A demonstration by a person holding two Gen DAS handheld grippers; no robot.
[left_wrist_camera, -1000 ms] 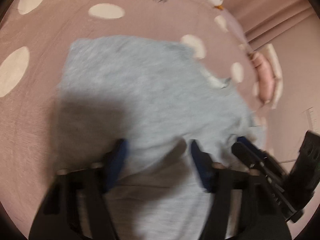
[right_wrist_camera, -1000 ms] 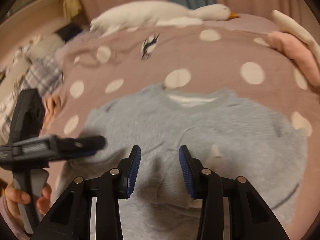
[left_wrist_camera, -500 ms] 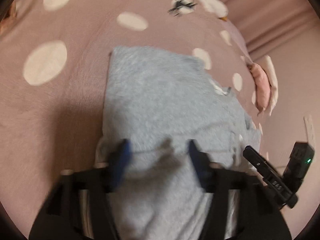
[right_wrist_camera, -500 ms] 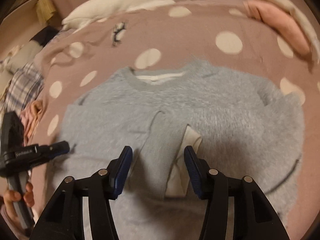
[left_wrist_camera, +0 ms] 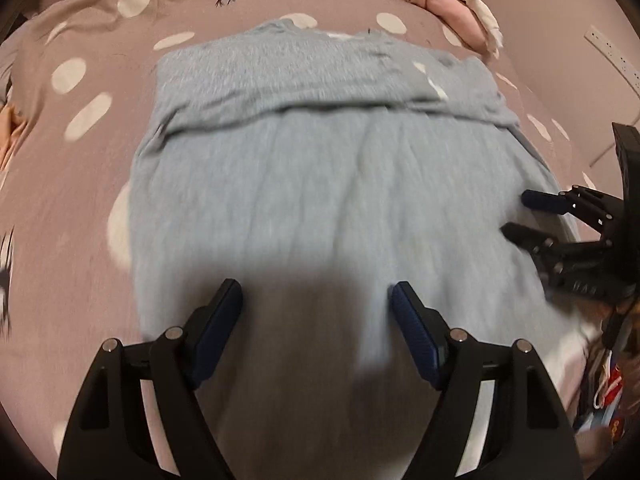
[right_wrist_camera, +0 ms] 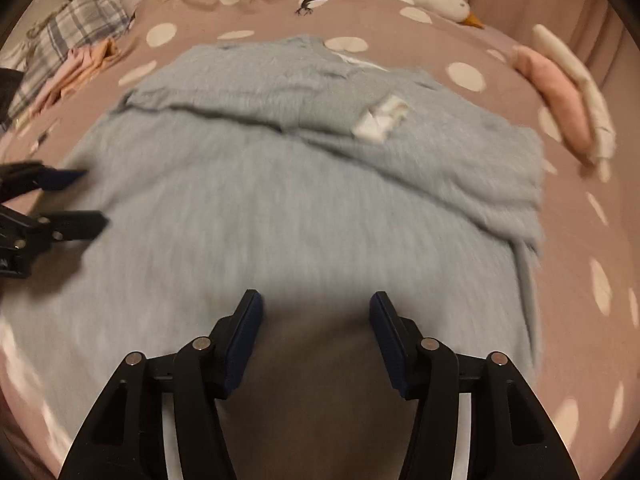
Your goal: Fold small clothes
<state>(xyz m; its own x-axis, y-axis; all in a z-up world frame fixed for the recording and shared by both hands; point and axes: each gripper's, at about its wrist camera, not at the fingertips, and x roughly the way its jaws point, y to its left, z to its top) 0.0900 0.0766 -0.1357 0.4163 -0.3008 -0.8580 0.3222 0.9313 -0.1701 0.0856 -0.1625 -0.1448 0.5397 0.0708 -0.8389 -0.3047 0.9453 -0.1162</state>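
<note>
A fuzzy grey-blue sweater lies flat on the mauve dotted bedspread, collar at the far side. Both sleeves are folded across its chest, and a white cuff lining shows on the right sleeve. My left gripper hovers open over the sweater's lower body, nothing between its pads. My right gripper hovers over the same lower part; its jaws are opening and empty. In each wrist view the other gripper shows at the sweater's side edge: the right gripper and the left gripper.
A white goose plush lies at the bed's far end. Folded pink and cream cloth sits at the far right. A plaid and peach clothes pile lies at the far left. A power strip is on the wall at the right.
Both grippers have drawn back from the sleeves toward the sweater's hem with jaws wider. The sleeve with the white cuff, earlier between the right jaws, now lies across the chest.
</note>
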